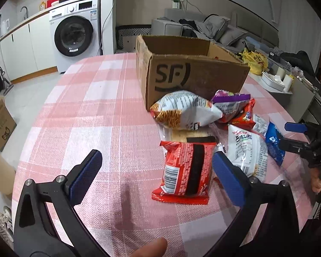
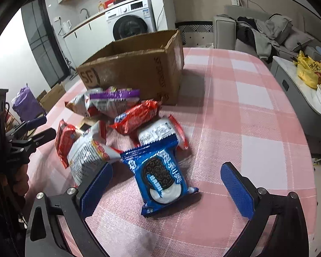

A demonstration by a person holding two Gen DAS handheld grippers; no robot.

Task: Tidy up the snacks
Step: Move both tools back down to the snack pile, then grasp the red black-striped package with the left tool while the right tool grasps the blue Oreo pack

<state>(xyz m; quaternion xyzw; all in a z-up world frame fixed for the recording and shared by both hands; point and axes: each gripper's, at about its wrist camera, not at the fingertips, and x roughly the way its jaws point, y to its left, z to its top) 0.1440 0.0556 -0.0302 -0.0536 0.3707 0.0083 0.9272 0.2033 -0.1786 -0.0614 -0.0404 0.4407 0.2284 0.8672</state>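
Note:
A pile of snack packs lies on the pink checked tablecloth [image 1: 96,111] in front of an open SF cardboard box [image 1: 192,72] [image 2: 139,68]. My left gripper [image 1: 156,173] is open, just above the table, with a red noodle pack [image 1: 186,171] lying between its fingers near the right one. My right gripper [image 2: 167,186] is open with a blue Oreo pack [image 2: 160,175] lying between its fingers. Behind lie a white chip bag [image 1: 182,111], a purple-topped pack [image 2: 113,98], a red pack [image 2: 137,115] and a white-and-red bag [image 2: 89,152]. Neither gripper holds anything.
The right gripper shows at the right edge of the left wrist view [image 1: 306,143]; the left gripper shows at the left edge of the right wrist view [image 2: 25,137]. A washing machine [image 1: 75,34], a sofa [image 1: 214,27] and a side counter with a yellow bag [image 2: 312,72] surround the table.

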